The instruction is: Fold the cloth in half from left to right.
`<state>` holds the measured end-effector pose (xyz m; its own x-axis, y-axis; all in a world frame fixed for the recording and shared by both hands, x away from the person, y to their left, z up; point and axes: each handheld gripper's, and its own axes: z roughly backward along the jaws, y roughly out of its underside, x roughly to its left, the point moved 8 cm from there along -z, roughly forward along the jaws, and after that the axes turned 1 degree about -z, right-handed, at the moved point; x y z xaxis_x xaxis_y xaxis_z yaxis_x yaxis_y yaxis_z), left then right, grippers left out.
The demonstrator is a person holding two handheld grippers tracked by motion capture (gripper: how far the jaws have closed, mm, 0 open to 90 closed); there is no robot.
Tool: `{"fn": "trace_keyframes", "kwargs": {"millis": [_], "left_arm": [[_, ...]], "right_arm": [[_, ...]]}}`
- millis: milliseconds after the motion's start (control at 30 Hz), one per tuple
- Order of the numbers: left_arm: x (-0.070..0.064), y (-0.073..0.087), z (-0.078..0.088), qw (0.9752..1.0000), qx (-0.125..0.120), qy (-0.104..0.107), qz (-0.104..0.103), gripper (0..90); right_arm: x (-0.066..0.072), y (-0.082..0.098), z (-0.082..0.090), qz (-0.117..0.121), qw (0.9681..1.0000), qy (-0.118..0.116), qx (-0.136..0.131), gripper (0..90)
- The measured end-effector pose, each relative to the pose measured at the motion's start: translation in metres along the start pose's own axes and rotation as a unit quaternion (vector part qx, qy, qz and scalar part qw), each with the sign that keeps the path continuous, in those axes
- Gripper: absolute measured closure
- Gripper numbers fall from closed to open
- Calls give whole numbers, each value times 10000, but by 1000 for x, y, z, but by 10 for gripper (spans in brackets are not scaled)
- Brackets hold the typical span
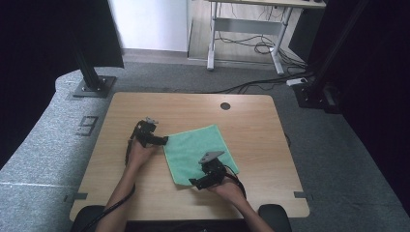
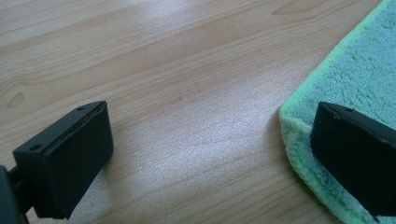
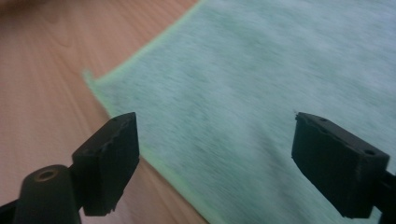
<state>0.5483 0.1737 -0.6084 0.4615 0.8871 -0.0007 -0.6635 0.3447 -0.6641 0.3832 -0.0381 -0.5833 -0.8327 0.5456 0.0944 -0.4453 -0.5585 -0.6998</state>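
Both the left gripper (image 1: 164, 140) and right gripper (image 1: 194, 183) are black, with blocky screw-holed jaws (right topped by a grey three-cornered plate), trailing black cables.

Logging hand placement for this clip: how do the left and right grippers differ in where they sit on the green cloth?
The left gripper sits at the cloth's left corner, one jaw over the bare table. The right gripper is at the near edge, straddling it. Both are open and gripping nothing.
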Motion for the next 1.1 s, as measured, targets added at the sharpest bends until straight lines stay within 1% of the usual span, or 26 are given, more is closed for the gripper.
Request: {"fn": "trace_keyframes", "kwargs": {"millis": [33,233,433,500,600,633,700,767,833,900,967,1000,1033,1100], "left_arm": [[0,0,0,10000,-1,-1,2,0],[0,0,0,10000,3,-3,5,0],[0,0,0,10000,10,-2,4,0],[0,0,0,10000,11,-4,3,0],[0,0,0,10000,10,-1,4,0],[0,0,0,10000,10,-2,2,0],[0,0,0,10000,7,-4,0,0],[0,0,1,10000,1,-1,-6,2],[-2,0,1,10000,-46,46,-48,20],[-5,-1,4,9996,-156,152,-160,93],[-9,-1,7,9985,-313,330,-315,261],[-10,-1,8,9980,-357,384,-345,355],[-12,-1,9,9975,-381,436,-400,412],[-16,0,10,9962,-421,590,-481,564]], "right_arm": [[5,-2,-3,50,10000,-75,8,165],[25,-12,-13,234,9991,-337,49,223],[46,-20,-22,477,9965,-672,143,335],[53,-21,-26,616,9951,-747,208,396],[58,-22,-30,731,9943,-725,286,487],[59,-22,-31,826,9940,-631,342,525],[61,-21,-33,918,9933,-564,410,603],[63,-20,-35,954,9928,-535,493,697],[63,-19,-37,1009,9924,-415,576,763],[63,-18,-38,1036,9921,-369,601,828],[62,-18,-39,982,9927,-356,595,854],[61,-18,-40,931,9932,-352,597,858],[61,-18,-40,913,9934,-357,587,861],[61,-19,-40,884,9938,-364,571,862]]}}
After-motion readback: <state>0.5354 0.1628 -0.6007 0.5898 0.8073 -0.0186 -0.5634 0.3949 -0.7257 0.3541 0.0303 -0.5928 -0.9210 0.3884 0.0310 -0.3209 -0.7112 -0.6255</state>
